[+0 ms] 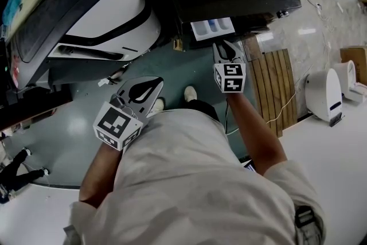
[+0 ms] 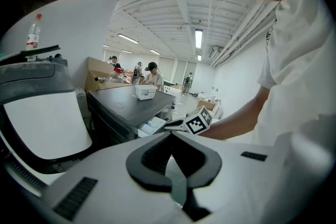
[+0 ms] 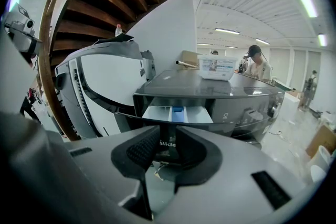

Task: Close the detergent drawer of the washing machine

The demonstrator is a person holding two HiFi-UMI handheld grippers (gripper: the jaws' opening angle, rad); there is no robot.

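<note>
Pulled-out detergent drawer (image 1: 211,27) just ahead of right gripper (image 1: 225,46)

Your left gripper (image 2: 170,135) has its jaws pinched together at the tips, with nothing caught in them. Past them, the dark washing machine (image 2: 123,108) has its detergent drawer (image 2: 153,124) sticking out, and your right gripper (image 2: 176,124) is just beside the drawer's front. A white tub (image 2: 145,92) sits on the machine's top, and there's a bottle (image 2: 33,34) up at top left.
</note>
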